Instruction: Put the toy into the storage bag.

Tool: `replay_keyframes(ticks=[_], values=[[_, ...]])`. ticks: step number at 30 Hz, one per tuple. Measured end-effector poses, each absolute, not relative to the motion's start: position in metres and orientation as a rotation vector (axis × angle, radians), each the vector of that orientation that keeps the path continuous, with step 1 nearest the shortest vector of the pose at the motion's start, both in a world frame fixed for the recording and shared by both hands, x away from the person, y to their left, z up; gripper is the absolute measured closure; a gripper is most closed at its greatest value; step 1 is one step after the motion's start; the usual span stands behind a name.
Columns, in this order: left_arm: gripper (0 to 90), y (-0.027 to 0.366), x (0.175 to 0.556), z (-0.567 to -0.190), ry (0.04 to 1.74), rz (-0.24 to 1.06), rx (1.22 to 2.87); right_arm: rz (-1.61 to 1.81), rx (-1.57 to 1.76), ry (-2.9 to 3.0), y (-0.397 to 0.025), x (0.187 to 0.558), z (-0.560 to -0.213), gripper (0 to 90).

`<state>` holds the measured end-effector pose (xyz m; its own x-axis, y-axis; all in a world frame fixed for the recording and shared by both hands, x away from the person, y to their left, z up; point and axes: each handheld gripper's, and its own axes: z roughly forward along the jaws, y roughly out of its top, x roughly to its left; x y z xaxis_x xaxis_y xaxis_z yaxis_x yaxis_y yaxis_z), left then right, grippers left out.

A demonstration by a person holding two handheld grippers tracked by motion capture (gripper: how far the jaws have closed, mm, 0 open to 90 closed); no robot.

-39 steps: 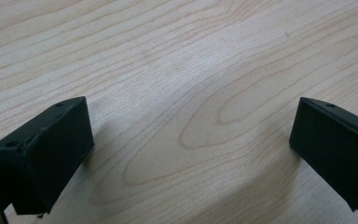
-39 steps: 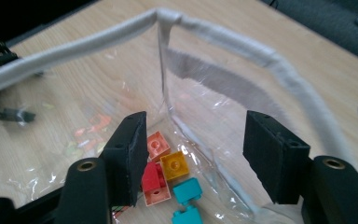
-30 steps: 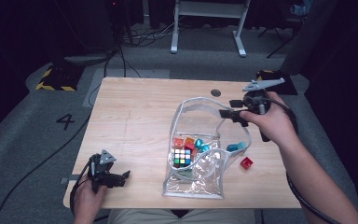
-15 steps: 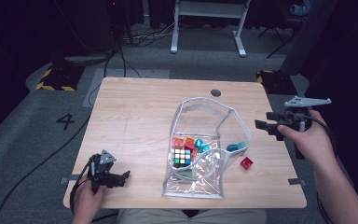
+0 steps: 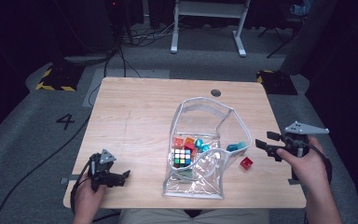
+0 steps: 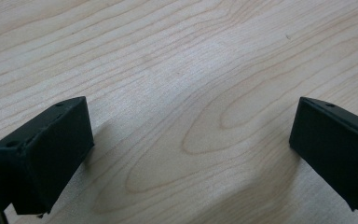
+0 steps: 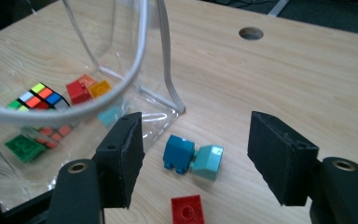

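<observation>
High view, lower left: our left tool (image 5: 121,177) rests on the bare worktop (image 5: 135,121), its jaws apart and empty. At centre frame lies the clear pouch (image 5: 200,158), mouth open, with a puzzle cube (image 5: 182,157) and small bricks inside. Right of it, against the pouch edge, sit a blue brick (image 7: 179,153) and a teal brick (image 7: 208,161), with a red brick (image 5: 246,162) just below them. At right, our right tool (image 5: 266,145) hangs with jaws apart, aimed at those loose bricks. We judge that packing is under way; next calls for lowering over one brick and closing.
</observation>
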<state>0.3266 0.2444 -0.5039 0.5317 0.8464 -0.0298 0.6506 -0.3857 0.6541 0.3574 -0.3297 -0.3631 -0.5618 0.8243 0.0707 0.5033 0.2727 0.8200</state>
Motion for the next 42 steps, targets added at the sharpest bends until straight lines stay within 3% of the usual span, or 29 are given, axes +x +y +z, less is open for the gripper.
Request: replay_keyframes(ticks=[14, 30, 42], values=[[0.0, 0.244, 0.327, -0.504, 1.207, 0.411, 2.157, 1.307, 1.285, 2.161, -0.331, 0.353, -0.433, 35.7], [0.0, 0.244, 0.327, -0.504, 1.208, 0.413, 2.157, 1.059, 1.322, 2.296, -0.323, 0.356, -0.484, 36.3], [0.0, 0.245, 0.328, -0.504, 1.208, 0.411, 2.162, 1.008, 1.297, 2.32, -0.322, 0.358, -0.491, 58.6]])
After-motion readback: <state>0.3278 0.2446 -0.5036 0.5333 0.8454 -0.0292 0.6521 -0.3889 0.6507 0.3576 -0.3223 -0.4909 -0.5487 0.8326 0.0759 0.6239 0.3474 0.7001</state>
